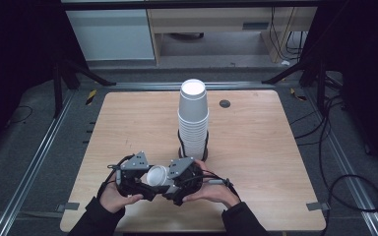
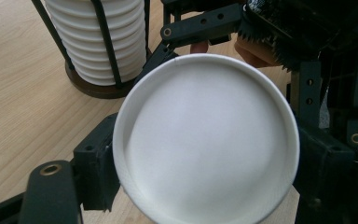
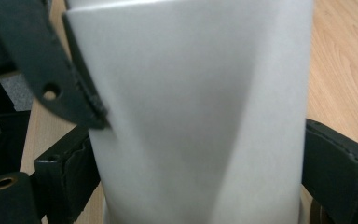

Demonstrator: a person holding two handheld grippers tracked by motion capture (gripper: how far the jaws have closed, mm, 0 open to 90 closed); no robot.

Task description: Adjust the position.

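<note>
Cup: a white paper cup (image 1: 156, 175) lies on its side just in front of the cup stack (image 1: 193, 118), held between both tools.
Left gripper (image 1: 139, 186): jaws pinching the cup.
Right gripper (image 1: 173, 189): jaws pressed on its wall, probably creasing it.
Risk: harder squeezing could crush the cup.
</note>
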